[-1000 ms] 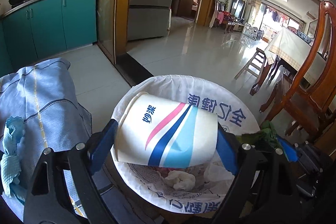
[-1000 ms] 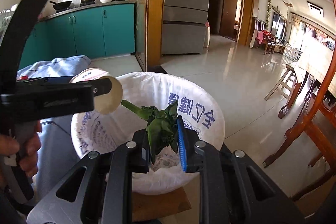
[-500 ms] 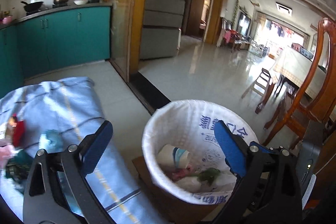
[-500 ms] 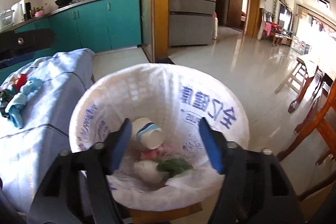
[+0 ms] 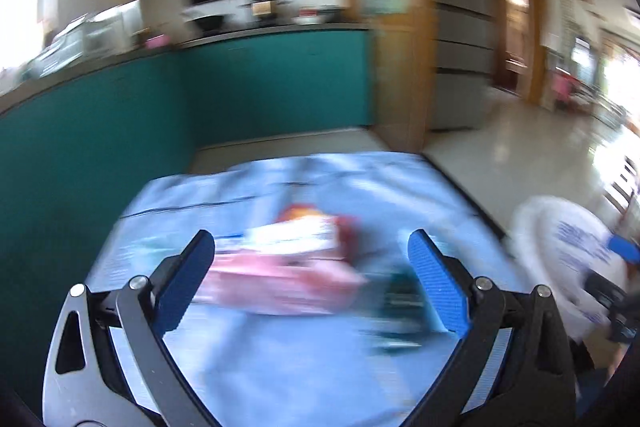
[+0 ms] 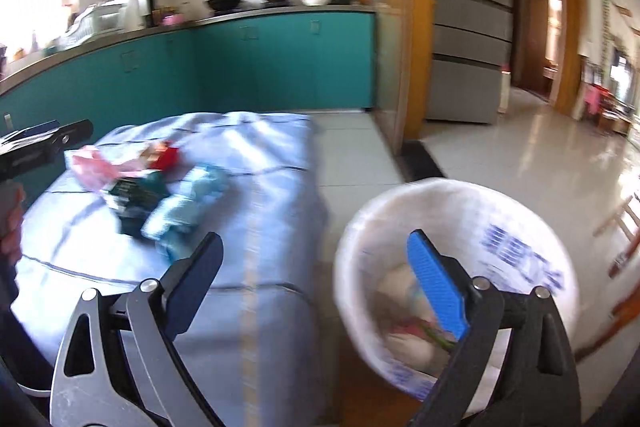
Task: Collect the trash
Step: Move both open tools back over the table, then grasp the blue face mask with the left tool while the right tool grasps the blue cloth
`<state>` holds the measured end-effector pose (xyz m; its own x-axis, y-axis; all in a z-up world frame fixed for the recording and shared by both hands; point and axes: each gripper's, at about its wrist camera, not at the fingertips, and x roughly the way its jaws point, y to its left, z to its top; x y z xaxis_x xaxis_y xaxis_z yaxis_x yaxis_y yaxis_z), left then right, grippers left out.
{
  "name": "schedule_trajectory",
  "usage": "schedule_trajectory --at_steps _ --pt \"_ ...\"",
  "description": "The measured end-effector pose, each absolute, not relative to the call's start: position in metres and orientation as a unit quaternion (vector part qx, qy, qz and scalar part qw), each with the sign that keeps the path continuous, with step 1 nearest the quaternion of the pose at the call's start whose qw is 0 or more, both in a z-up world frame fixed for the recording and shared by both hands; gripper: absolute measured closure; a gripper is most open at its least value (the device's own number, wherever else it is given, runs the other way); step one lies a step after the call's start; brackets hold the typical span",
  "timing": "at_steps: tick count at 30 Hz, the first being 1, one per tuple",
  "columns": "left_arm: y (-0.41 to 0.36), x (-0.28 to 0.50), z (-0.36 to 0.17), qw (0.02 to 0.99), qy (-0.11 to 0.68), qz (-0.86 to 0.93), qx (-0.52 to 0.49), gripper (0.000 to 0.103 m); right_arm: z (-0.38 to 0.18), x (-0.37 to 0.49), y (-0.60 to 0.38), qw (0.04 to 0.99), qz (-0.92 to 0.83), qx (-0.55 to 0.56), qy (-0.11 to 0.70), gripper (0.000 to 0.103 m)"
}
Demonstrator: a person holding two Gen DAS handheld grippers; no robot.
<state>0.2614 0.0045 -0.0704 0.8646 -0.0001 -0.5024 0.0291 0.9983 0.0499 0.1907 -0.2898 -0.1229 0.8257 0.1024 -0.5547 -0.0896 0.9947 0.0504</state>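
Left gripper [image 5: 310, 267] being held wide open over blurry trash pile [image 6: 144, 183] lying on blue cloth [image 6: 256, 187], right gripper [image 6: 316, 267] being held wide open and empty, white-lined bin [image 6: 516, 211] sitting beside the cloth, more trash lying inside.

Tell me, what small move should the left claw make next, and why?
Probably ease the left gripper forward and down over the pink wrapper on the blue cloth. Its jaws are wide open and empty, the wrapper lies between them just ahead, and the lined trash bin stands beside the table. Blur hides the details.
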Motion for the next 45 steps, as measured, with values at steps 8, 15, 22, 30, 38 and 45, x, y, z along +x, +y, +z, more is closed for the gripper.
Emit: schedule_trajectory --at_steps 8,15,22,30,38,45 --pt "0.108 0.325 -0.081 0.945 0.319 0.061 -0.045 0.006 -0.118 0.232 -0.209 0.934 0.14 -0.005 0.328 0.01" --pt "0.135 0.348 -0.115 0.926 0.362 0.081 -0.071 0.006 -0.149 0.276 -0.165 0.913 0.13 -0.032 0.386 0.009" --pt "0.141 0.353 -0.134 0.918 0.383 0.059 -0.089 0.009 -0.162 0.287 -0.163 0.901 0.142 -0.01 0.41 0.042" --pt "0.14 0.343 -0.149 0.909 0.405 0.033 -0.091 0.073 -0.162 0.267 -0.162 0.897 0.162 -0.015 0.41 0.064" --pt "0.14 0.27 -0.127 0.922 0.376 0.009 -0.088 0.085 -0.153 0.226 -0.164 0.897 0.183 -0.015 0.403 0.065" --pt "0.102 0.196 -0.109 0.928 0.368 -0.053 -0.035 0.084 -0.147 0.168 -0.153 0.89 0.213 -0.046 0.401 0.065"
